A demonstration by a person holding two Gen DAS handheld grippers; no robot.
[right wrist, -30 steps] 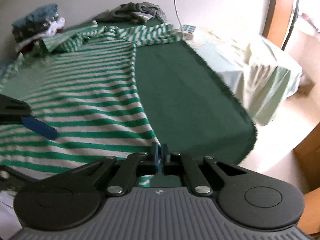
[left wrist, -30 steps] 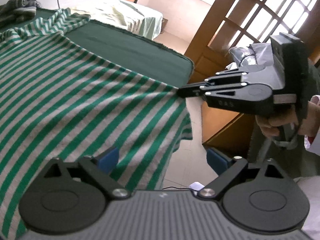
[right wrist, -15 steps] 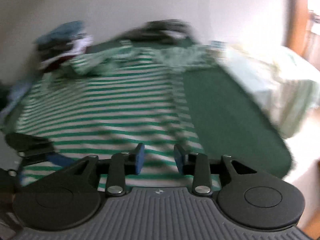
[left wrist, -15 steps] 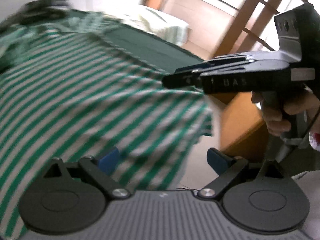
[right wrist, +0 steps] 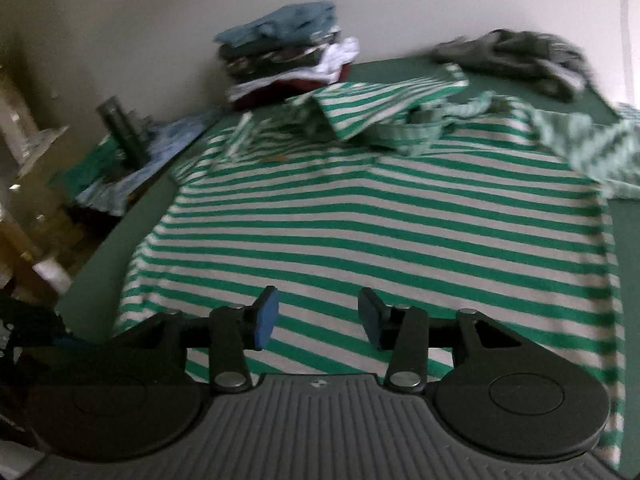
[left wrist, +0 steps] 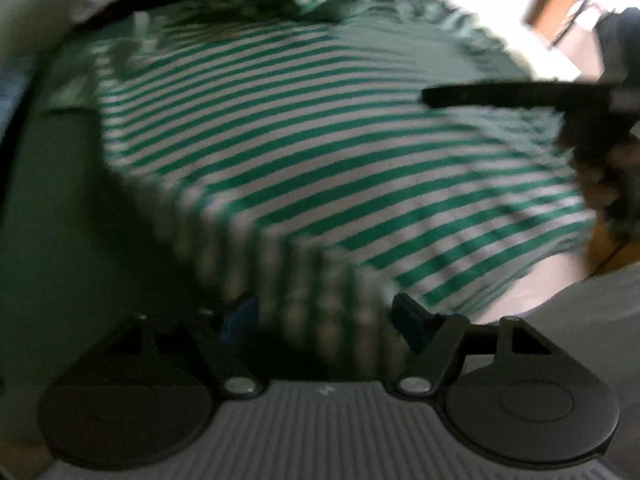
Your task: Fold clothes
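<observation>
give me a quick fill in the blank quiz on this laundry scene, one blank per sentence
1. The shirt has white and ____ stripes.
2. It lies spread on a dark green ____.
3. The stack of folded clothes stands against the ____.
4. Nothing is pinched between the pads of the right hand-held gripper; its jaws are ____.

Missing words: green; cloth; wall; opening
</observation>
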